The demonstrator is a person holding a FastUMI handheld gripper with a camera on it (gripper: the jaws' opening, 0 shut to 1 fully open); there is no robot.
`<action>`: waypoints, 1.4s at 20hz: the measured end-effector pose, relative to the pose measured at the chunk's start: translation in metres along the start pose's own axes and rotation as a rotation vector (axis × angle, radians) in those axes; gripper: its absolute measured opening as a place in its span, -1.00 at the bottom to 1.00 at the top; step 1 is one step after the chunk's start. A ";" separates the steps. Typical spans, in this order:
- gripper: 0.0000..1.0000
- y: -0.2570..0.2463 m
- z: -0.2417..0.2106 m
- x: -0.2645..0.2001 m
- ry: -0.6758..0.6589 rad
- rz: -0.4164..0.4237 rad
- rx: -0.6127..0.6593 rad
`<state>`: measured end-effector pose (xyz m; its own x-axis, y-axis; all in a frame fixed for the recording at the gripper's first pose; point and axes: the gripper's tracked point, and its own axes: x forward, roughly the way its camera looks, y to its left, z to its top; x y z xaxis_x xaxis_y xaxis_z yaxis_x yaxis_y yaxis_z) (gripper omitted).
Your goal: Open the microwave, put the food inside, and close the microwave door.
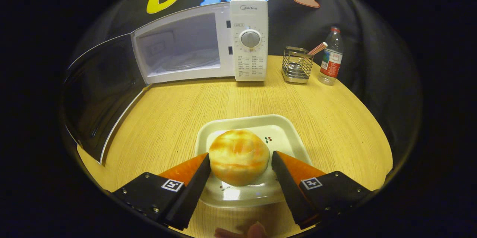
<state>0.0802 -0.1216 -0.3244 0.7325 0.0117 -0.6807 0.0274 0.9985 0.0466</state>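
- Gripper (240,163) fingers spread, flanking a round golden, orange-streaked bun (239,157); left finger perhaps touching it.
- Bun sits on a white square plate (287,133) on the wooden table (335,118).
- White microwave (249,40), door (100,88) open, reads "Midea".

This is a staged kitchen corner inside a recording booth rather than a real home. A white microwave (208,44) with its door (100,92) swung wide open stands at the back of a pale wood-grain tabletop (335,118), and black cloth hangs all around in place of walls. Kitchen props sit near it: a wire utensil holder (297,65), a plastic water bottle (331,57) just beside that, and a white dish (283,133) carrying a round bun (239,156) (nothing else furnishes the booth).
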 end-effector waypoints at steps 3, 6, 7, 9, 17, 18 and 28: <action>0.73 -0.007 0.003 0.004 -0.032 -0.015 -0.008; 0.52 0.000 0.003 0.000 -0.087 0.009 0.029; 0.52 0.010 0.009 -0.003 -0.120 0.049 0.043; 0.31 0.021 0.021 -0.012 -0.186 0.089 0.083; 0.30 0.095 0.083 -0.035 -0.403 0.233 0.108; 0.30 0.108 0.091 -0.035 -0.409 0.260 0.122; 0.30 0.190 0.151 0.038 -0.376 0.326 0.176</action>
<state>0.2160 0.0603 -0.2313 0.9149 0.2676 -0.3023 -0.1520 0.9220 0.3562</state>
